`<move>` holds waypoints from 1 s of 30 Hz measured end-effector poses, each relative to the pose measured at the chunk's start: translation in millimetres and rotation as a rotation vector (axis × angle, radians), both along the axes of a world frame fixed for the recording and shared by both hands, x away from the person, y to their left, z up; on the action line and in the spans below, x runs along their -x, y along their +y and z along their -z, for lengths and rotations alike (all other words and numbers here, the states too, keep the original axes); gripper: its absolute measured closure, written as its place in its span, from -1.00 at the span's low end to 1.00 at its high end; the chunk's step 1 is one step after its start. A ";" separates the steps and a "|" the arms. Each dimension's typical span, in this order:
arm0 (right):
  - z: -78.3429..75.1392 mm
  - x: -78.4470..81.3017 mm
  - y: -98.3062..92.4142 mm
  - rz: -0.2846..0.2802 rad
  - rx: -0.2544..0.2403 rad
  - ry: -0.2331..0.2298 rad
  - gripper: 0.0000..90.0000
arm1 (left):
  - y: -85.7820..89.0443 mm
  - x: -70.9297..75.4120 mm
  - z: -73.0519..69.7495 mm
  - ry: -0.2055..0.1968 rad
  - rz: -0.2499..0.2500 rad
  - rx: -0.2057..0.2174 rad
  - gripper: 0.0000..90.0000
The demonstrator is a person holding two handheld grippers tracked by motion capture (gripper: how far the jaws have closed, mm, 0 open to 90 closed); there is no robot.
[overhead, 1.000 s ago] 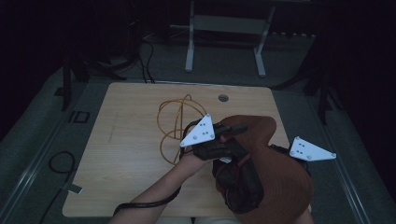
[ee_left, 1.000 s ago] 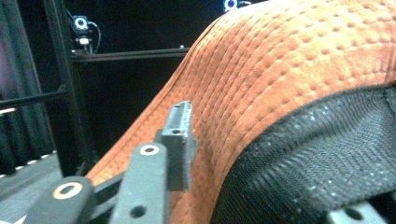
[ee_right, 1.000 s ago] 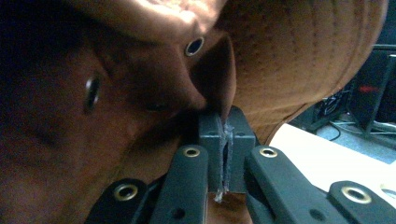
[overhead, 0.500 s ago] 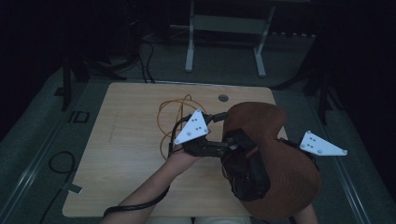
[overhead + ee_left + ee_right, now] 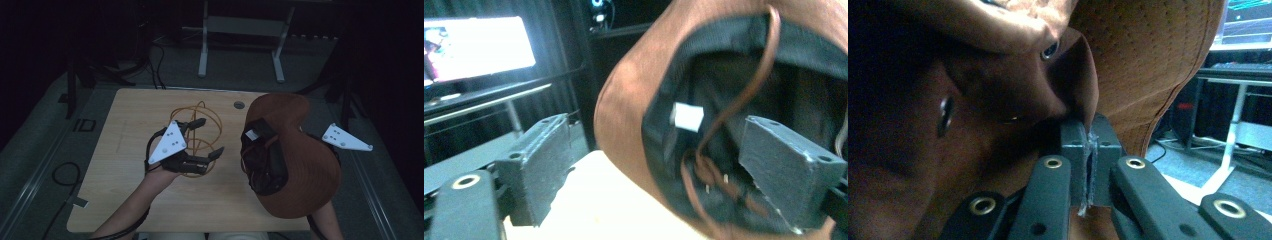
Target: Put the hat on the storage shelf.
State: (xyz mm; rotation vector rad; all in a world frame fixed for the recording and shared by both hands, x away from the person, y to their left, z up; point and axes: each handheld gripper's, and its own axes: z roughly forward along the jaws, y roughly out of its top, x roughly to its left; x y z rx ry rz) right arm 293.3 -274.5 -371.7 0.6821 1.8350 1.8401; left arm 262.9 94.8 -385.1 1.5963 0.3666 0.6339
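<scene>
Brown hat (image 5: 305, 165) held above the tabletop (image 5: 125, 125).
Right tool (image 5: 1089, 165) pinches its brim; left tool (image 5: 200, 142), jaws just opened, stands spread and empty.

No text can be read; the white label (image 5: 688, 117) inside the hat (image 5: 300, 165) seems blank.

free: I see bare table (image 5: 130, 115) at 9 and 6 o'clock | blocked: orange cable (image 5: 200, 127) centre, brown hat (image 5: 300, 170) at 3
</scene>
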 end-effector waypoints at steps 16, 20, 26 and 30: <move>-34.2 -50.7 35.7 0.040 0.040 -0.009 0.95 | 96.3 21.0 53.1 0.086 -0.198 0.046 -0.76; -37.4 -65.1 51.4 0.064 0.083 -0.013 0.95 | 118.0 30.3 77.5 0.122 -0.252 0.089 -0.76; -46.2 -88.7 71.5 0.072 0.080 0.004 0.95 | 140.8 40.5 116.5 0.182 -0.315 0.099 -0.74; -59.4 -97.1 92.6 0.056 0.080 -0.003 0.95 | 148.7 44.4 133.9 0.193 -0.343 0.104 -0.73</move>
